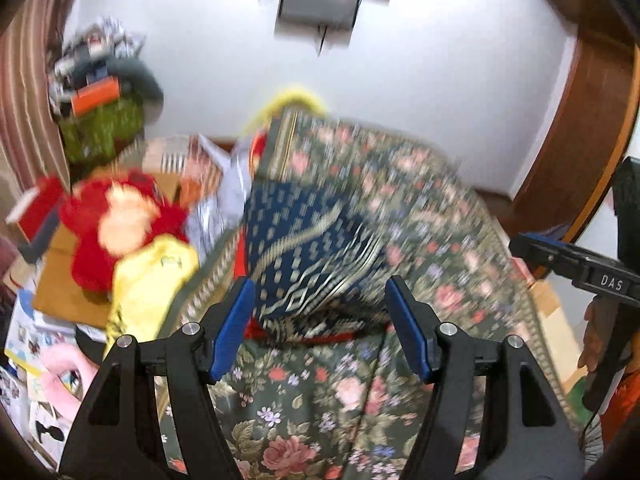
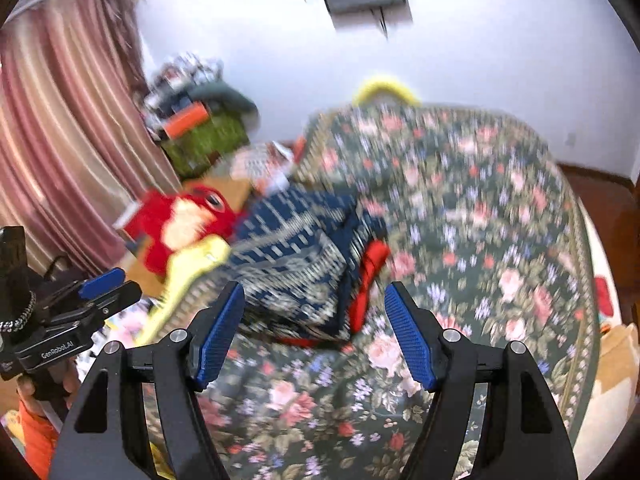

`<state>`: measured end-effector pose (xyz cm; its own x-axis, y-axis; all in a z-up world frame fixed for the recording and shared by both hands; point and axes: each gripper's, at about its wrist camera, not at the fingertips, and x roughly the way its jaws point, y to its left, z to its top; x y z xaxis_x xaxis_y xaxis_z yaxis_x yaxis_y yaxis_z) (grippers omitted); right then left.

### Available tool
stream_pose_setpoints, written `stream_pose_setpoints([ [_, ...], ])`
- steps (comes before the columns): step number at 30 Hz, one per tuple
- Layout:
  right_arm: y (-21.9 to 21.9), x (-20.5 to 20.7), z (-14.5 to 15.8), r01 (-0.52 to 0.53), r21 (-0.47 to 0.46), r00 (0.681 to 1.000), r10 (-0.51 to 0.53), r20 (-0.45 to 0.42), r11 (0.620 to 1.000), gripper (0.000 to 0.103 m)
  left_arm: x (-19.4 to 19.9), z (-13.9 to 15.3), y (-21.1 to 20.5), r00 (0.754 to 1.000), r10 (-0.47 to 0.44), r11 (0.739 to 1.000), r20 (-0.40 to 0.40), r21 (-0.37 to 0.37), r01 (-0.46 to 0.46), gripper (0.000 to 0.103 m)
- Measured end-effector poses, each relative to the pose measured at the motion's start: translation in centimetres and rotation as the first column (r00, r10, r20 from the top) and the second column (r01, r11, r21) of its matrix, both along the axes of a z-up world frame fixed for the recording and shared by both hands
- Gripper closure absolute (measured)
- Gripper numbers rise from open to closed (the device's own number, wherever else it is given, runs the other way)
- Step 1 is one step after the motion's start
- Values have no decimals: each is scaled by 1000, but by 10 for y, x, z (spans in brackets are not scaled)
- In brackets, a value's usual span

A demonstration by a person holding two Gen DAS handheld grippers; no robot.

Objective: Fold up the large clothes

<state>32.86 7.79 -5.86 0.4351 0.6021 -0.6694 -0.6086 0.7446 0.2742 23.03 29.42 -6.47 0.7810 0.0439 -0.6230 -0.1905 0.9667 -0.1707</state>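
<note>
A folded dark blue garment (image 1: 304,248) with gold patterning and red lining lies on the floral bed cover (image 1: 420,216). It also shows in the right wrist view (image 2: 296,260). My left gripper (image 1: 320,320) is open and empty, hovering just in front of the garment's near edge. My right gripper (image 2: 314,328) is open and empty too, close above the garment's near right corner. The right gripper shows at the right edge of the left wrist view (image 1: 576,264). The left gripper shows at the left of the right wrist view (image 2: 100,288). Both views are motion-blurred.
A red plush toy (image 1: 116,220) and a yellow cloth (image 1: 152,280) lie at the bed's left edge among boxes and papers. A green basket (image 1: 104,128) with clutter stands by the striped curtain (image 1: 28,92). A wooden door frame (image 1: 580,140) is at right.
</note>
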Motion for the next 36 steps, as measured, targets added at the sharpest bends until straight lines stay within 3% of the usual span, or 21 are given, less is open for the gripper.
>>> stream_pose_setpoints([
  [4,-20,-39,49,-14,108,993,1,116,994,34,-42,53,-28,989,-23,998,146,66,14,37],
  [9,-45,-92,95,-43,217,963,-17,270,975,34,-98,95,-69,949,-42,986,312,167,-11,37],
  [17,-70,-157,114,-69,299,908,-64,415,952,34,-162,118,-117,876,-38,969,481,231,-85,36],
  [19,-74,-166,114,-65,311,897,-81,434,948,30,-173,118,-123,863,-25,965,504,237,-110,34],
  [21,-75,-174,113,-51,315,887,-102,451,948,19,-182,116,-126,855,-9,965,518,227,-127,27],
  [23,-78,-177,110,-35,317,875,-124,467,948,15,-187,113,-127,852,9,968,524,211,-140,13],
  [26,-77,-181,108,-8,303,862,-147,485,953,1,-193,107,-128,854,26,968,520,199,-151,12],
  [30,-79,-185,105,24,309,845,-185,502,951,0,-191,101,-128,864,37,965,502,206,-161,11],
  [36,-79,-185,106,27,293,854,-174,490,956,0,-195,96,-137,868,36,965,495,210,-160,7],
])
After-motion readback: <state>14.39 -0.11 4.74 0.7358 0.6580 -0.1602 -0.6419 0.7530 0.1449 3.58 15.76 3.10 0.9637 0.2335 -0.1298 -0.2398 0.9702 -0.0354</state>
